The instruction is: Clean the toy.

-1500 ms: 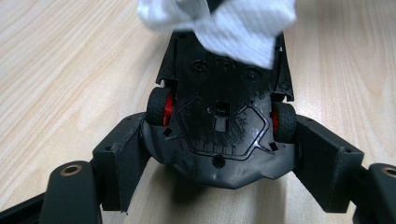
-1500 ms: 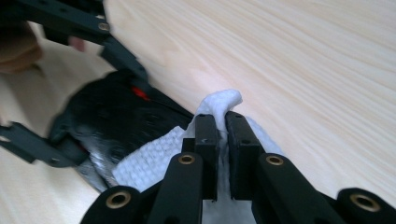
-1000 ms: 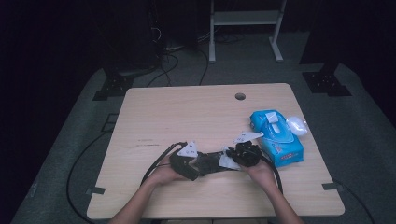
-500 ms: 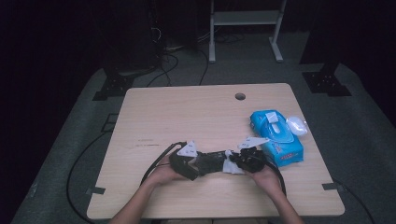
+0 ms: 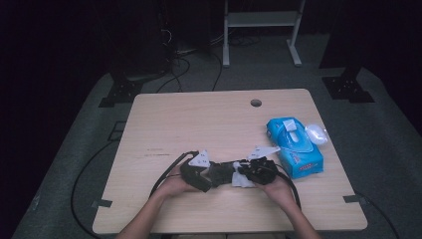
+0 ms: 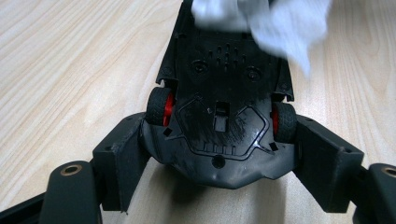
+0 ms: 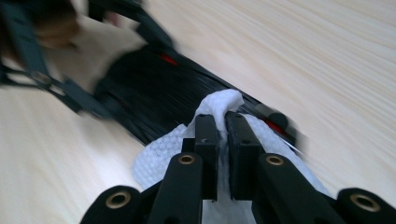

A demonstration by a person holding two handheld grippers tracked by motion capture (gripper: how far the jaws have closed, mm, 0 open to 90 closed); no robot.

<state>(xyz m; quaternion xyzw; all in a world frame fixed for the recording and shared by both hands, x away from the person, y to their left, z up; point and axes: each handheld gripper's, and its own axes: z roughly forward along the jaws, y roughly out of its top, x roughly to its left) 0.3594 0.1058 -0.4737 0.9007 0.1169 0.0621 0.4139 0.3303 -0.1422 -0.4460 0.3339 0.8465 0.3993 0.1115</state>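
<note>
On the pale wood-grain table (image 5: pixel 209 124), left gripper (image 6: pixel 219 154) jaws clamp the upturned black plastic toy car (image 6: pixel 224 107); right gripper (image 7: pixel 222 135) jaws pinch a dimpled white wipe (image 7: pixel 159 154).

1 toy car (image 6: pixel 219 116), 1 wipe (image 7: pixel 215 105), 1 wipes pack (image 5: pixel 293 147)

From above, you see the tabletop (image 5: pixel 209 124) evenly lit while the room around it falls into near black. Your left gripper view is bright and mostly sharp, with the white wipe (image 6: pixel 285 28) blurred. Your right gripper view smears with motion beyond its sharp fingers (image 7: pixel 205 140).
</note>
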